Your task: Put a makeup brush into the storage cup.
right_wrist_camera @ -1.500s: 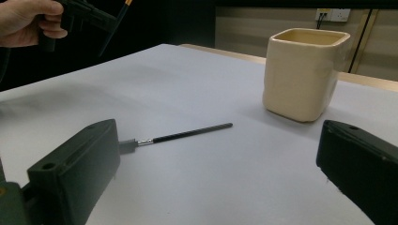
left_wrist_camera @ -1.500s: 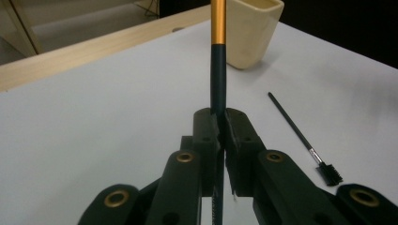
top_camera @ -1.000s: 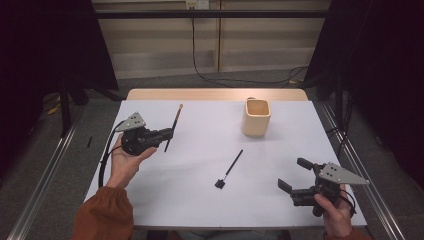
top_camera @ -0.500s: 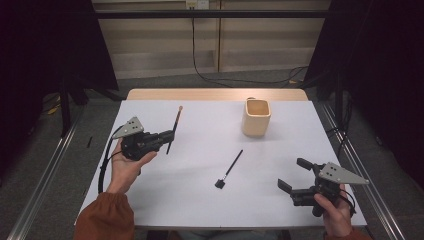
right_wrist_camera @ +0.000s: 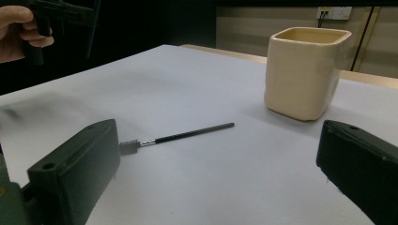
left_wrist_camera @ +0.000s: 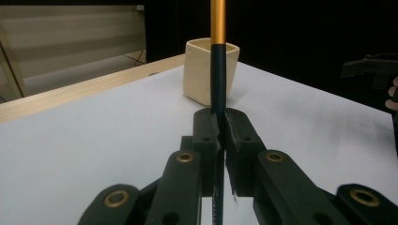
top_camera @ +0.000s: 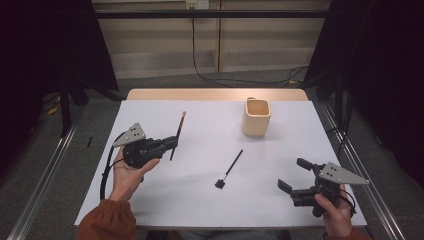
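Since a second ago our left gripper (top_camera: 172, 142) has carried its brush (top_camera: 177, 134) toward the table's middle. Nearest us, the right gripper (top_camera: 291, 175) rests with jaws wide apart and empty. Ahead of it a second brush (top_camera: 230, 167) lies flat on the white table (top_camera: 210, 210). The left jaws clamp the gold-tipped brush's dark handle. Farthest stands the cream cup (top_camera: 256, 117).
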{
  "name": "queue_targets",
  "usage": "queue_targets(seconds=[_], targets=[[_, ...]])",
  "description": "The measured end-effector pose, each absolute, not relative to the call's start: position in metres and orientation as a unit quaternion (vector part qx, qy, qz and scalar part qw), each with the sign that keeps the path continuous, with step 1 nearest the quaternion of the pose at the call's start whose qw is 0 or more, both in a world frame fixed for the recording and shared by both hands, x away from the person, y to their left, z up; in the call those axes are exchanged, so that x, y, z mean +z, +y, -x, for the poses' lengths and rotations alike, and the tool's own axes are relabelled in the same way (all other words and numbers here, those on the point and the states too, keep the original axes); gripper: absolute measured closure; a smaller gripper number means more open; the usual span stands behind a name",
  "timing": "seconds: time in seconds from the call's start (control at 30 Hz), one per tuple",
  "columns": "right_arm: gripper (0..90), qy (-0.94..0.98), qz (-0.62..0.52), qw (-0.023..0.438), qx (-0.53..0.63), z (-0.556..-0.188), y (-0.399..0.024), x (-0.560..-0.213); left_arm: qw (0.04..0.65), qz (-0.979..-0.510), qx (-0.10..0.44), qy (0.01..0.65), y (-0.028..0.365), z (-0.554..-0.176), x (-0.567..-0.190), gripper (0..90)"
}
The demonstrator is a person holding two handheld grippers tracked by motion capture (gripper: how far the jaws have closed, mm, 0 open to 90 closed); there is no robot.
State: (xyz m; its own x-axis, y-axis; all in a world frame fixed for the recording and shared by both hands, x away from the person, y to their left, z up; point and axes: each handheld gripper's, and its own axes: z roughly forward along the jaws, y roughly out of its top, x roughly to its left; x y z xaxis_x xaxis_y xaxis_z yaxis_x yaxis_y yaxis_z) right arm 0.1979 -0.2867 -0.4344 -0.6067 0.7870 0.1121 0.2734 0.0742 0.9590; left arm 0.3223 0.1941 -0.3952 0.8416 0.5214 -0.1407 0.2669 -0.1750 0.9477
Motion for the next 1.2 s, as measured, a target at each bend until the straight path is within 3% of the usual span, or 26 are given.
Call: queue_targets(seconds=[1.2], targets=[[0.0, 0.692, -0.355, 0.216, 0.59, -0.202, -0.271, -0.427, 0.604, -0.761, 0.074, 0.226, 0.151, -0.27, -0.396, 83.7]])
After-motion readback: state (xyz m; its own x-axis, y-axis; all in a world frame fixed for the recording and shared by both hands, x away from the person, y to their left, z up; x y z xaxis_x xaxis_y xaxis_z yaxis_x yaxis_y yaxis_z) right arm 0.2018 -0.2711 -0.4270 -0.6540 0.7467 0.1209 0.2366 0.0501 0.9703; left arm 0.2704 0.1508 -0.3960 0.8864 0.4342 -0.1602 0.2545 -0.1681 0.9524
